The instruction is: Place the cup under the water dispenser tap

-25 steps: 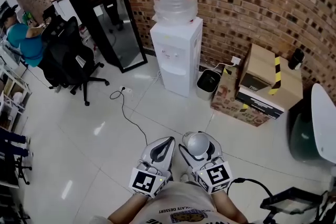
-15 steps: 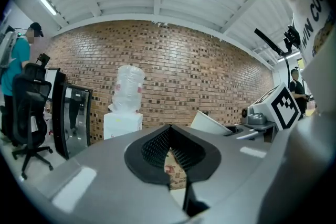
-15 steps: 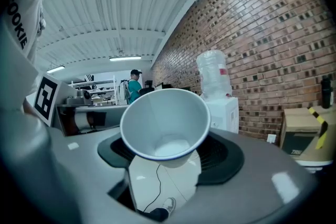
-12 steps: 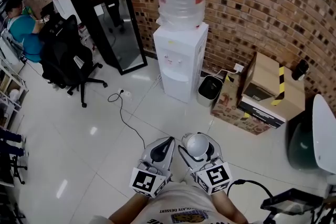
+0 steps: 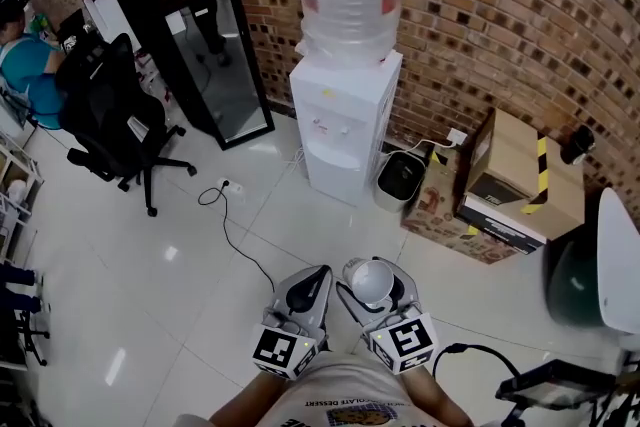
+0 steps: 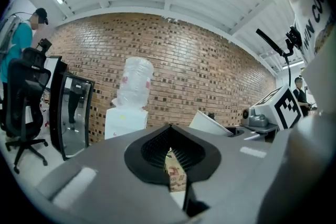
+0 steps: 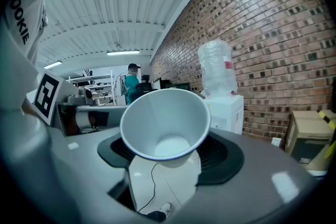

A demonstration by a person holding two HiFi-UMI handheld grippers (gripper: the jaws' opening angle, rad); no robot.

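Head view puts the right gripper (image 5: 374, 275) at six o'clock, pinching the white cup (image 5: 369, 283), with the left gripper (image 5: 318, 275) at its nine o'clock, jaws pressed together, and the water dispenser (image 5: 340, 130) well apart at twelve o'clock.

Your shirt (image 5: 343, 404) carries the only legible print: "DESSERT" in the head view, "OOKIE" in the right gripper view, "CO" in the left gripper view. Print on the cardboard boxes (image 5: 515, 177) is too small to read.
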